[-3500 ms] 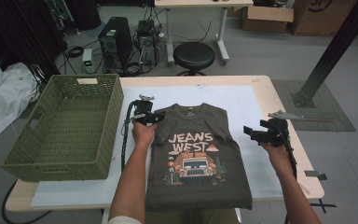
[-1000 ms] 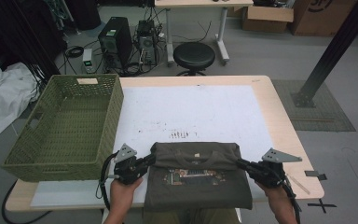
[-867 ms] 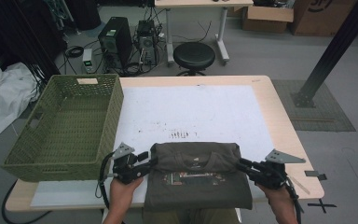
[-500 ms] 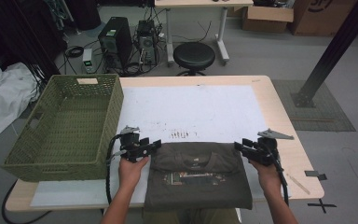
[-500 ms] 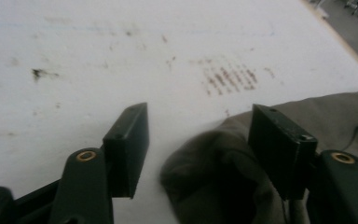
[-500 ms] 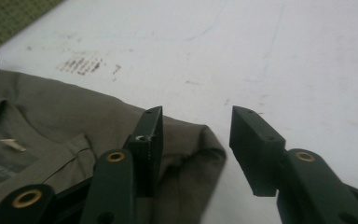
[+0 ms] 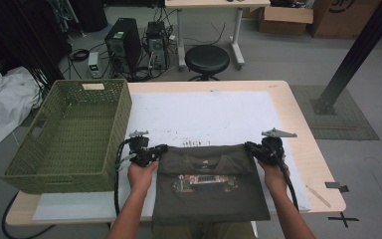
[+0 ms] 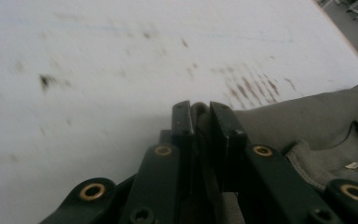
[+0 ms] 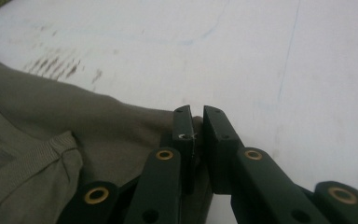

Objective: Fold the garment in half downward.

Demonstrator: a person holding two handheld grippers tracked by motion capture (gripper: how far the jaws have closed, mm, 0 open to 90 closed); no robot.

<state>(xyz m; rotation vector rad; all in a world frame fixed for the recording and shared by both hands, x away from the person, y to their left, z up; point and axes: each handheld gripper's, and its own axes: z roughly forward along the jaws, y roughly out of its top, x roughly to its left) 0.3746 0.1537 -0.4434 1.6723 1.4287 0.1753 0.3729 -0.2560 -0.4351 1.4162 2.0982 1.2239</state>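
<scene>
The folded olive T-shirt [image 7: 210, 181] lies on the white sheet [image 7: 204, 112] at the near edge of the table [image 7: 298, 119], right of the green basket [image 7: 69, 134], while the left claw [image 7: 160, 148] and the right claw [image 7: 249, 146], jaws having just been closing, each pinch a far corner of it.

grey floor [image 7: 288, 59], black stool [image 7: 207, 59] (round), desk [image 7: 209, 4]

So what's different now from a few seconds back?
The T-shirt, flat before, is now folded over. Both grippers let go at its near corners, moved up the table, and have just closed on its far corners: left gripper, right gripper. The basket stayed put.
</scene>
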